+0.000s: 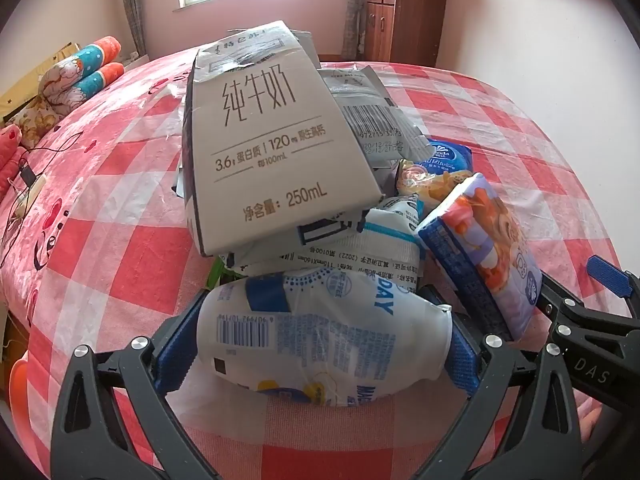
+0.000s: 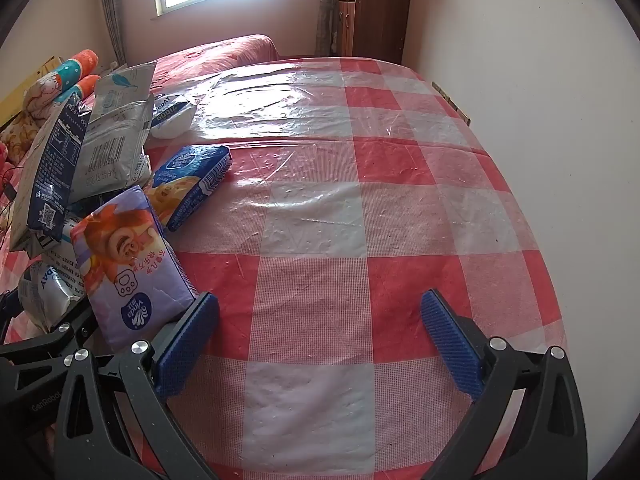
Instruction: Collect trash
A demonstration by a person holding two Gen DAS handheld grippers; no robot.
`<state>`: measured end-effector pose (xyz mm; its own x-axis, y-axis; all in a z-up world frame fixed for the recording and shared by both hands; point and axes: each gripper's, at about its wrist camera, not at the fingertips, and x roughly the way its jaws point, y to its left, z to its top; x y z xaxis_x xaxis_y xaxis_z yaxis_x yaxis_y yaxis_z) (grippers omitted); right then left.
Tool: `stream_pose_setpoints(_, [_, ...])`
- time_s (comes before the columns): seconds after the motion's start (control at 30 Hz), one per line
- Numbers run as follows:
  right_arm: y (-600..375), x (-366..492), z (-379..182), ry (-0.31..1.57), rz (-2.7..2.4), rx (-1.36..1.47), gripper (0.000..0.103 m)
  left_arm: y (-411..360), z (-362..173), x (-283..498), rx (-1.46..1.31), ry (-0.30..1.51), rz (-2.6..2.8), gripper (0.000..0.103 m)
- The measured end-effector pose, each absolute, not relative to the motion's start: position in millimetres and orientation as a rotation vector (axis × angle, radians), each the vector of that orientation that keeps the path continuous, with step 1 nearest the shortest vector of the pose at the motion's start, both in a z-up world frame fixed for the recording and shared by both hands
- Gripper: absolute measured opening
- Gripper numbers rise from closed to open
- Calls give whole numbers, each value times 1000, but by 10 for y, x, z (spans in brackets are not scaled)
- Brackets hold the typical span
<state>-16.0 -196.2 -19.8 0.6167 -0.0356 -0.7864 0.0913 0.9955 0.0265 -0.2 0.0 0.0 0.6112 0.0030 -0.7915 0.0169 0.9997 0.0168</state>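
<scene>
L hand-held gripper [image 1: 320, 344] tilts steeply down toward the tabletop [image 2: 360, 240], jaws spread wide. A crumpled white drink bottle [image 1: 316, 340] w/ blue print lies sideways between its blue pads [image 1: 176, 352]; both pads sit right at the bottle's ends, but can't tell if they press on it.

R hand-held gripper [image 2: 320, 344] has the same downward tilt, jaws wide apart, nothing between them, only red-and-white check cloth under clear plastic. Its left pad [image 2: 184, 344] is just beside or touching the purple tissue pack [image 2: 128, 272]; can't tell which. The two grippers are side by side, frames near each other.

Trash pile sits on the tabletop's left part, ahead of the L gripper: milk carton [image 1: 272, 140] marked 250mL leans on top, grey foil pouch [image 1: 368, 112] behind it, blue tissue pack [image 2: 192, 180] lying flat beside the pile, purple pack propped tilted against the heap. Bed w/ rolled blankets [image 1: 80, 72] beyond, wooden cabinet [image 1: 404, 20] by the far wall.
</scene>
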Motion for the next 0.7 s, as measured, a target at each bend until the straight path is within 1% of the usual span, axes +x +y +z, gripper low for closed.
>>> stream_pose_setpoints(0.23, [-1978, -246, -199, 901, -42, 53, 99, 5, 7, -85, 35, 923, -38, 100])
stream_pose_setpoints(0.33, [-1956, -320, -214, 901, -37, 46, 99, -43, -15, -253, 39, 926, -37, 100])
stream_pose_setpoints(0.47, [-1944, -438, -206, 891, -18, 64, 99, 71, 26, -345, 1, 927, -36, 100])
stream_pose_setpoints(0.7, [-1951, -887, 57, 751, -21, 82, 99, 264, 286, -639, -24, 859, -22, 100])
